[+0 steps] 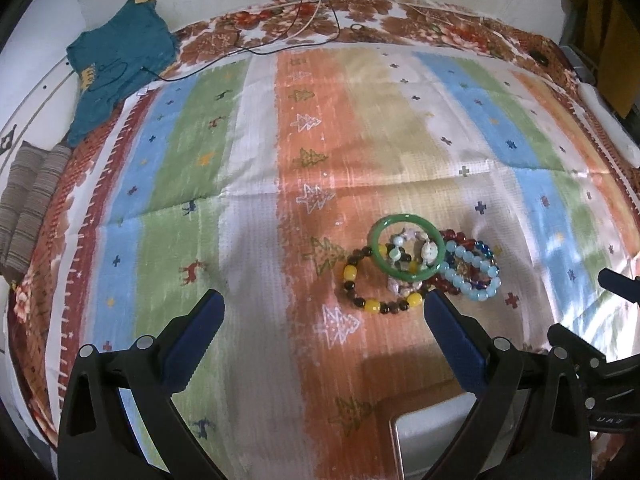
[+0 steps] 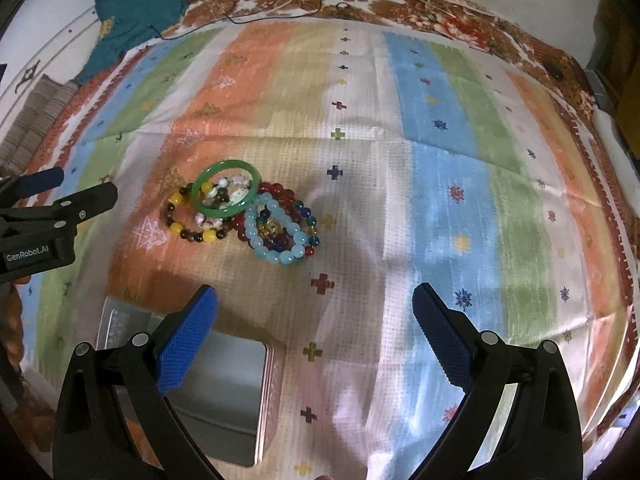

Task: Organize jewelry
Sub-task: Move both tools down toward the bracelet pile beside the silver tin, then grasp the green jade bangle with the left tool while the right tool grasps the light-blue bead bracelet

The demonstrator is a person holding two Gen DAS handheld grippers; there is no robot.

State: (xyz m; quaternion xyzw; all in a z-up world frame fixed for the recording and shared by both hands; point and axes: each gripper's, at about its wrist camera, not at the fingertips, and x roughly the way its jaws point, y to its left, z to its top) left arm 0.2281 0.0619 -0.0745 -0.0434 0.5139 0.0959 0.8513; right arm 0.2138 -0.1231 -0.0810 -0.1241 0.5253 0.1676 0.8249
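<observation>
Since nothing's been picked up yet, the whole pile of bracelets is sitting tangled together on the striped cloth (image 2: 400,160). The green bangle (image 2: 226,188) lies on top, overlapping the brown-and-yellow bead bracelet (image 2: 188,220) and a small pale beaded one poking through its middle. Just beside it, touching, the light blue bead bracelet (image 2: 276,228) rests over a dark red one (image 2: 276,192) and a darker blue one.

The open metal tin (image 2: 228,392) sits near the pile, closer to the cameras, looking empty inside as far as can be seen, with what seems to be its lid (image 2: 116,320) right next to it.

The left claw (image 1: 324,312) is spread wide with nothing in it, one finger tip close to the yellow-bead bracelet. The right claw (image 2: 316,308) is also wide open and empty, hovering short of the pile.

Biggest risk here: everything overlaps, so grabbing the bangle could snag the beaded strands under it and drag the lot along. Round glossy beads could also roll out of a pinch, and the loose cloth may bunch up if a finger digs in.
</observation>
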